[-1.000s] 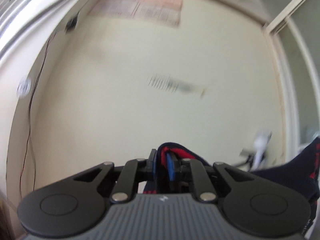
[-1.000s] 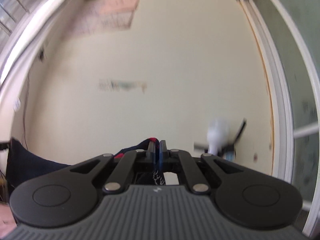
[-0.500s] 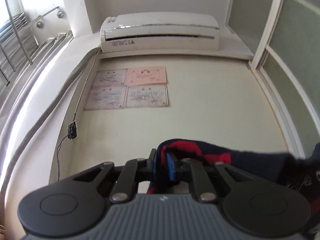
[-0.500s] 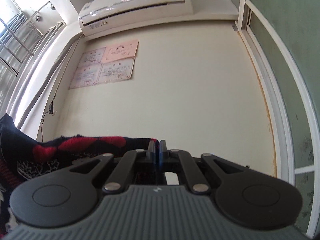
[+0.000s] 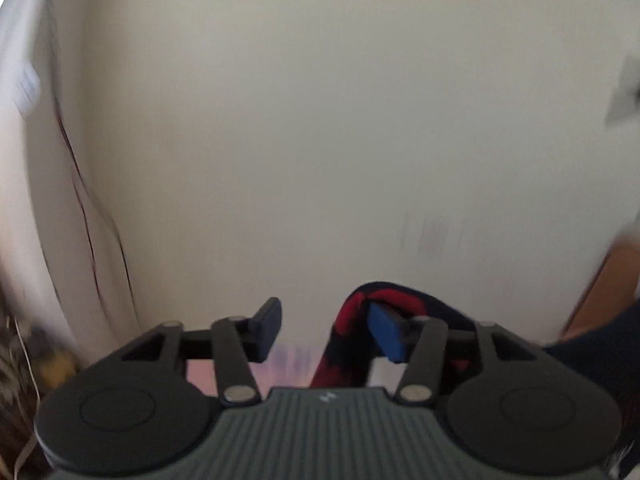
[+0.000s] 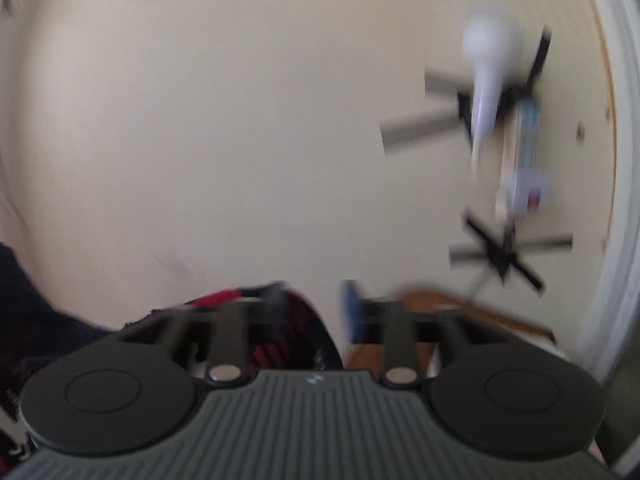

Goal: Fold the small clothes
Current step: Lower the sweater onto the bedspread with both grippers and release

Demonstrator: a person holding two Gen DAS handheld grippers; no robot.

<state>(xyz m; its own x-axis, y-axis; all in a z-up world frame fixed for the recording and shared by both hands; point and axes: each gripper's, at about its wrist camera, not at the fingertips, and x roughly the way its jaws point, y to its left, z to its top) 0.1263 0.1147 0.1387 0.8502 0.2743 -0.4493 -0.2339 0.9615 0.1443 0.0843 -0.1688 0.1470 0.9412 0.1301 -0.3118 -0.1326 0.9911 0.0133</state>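
Note:
A small dark navy garment with red patches [image 5: 348,332] hangs over the right finger of my left gripper [image 5: 324,330], whose jaws stand wide apart. The cloth runs off to the lower right. In the right wrist view the same garment [image 6: 288,328] drapes over the left finger of my right gripper [image 6: 316,308], which is also open. Both views are blurred and point at a cream wall.
A cream wall [image 5: 320,120] fills both views. A thin dark cable [image 5: 88,216] runs down the left side. A blurred white lamp on a black stand [image 6: 496,92] is at the right, with a brown wooden surface [image 6: 448,304] below it.
Both grippers have opened and let go of the garment, which now hangs loose over one finger of each. Both cameras have swung down from the air conditioner to the lower wall.

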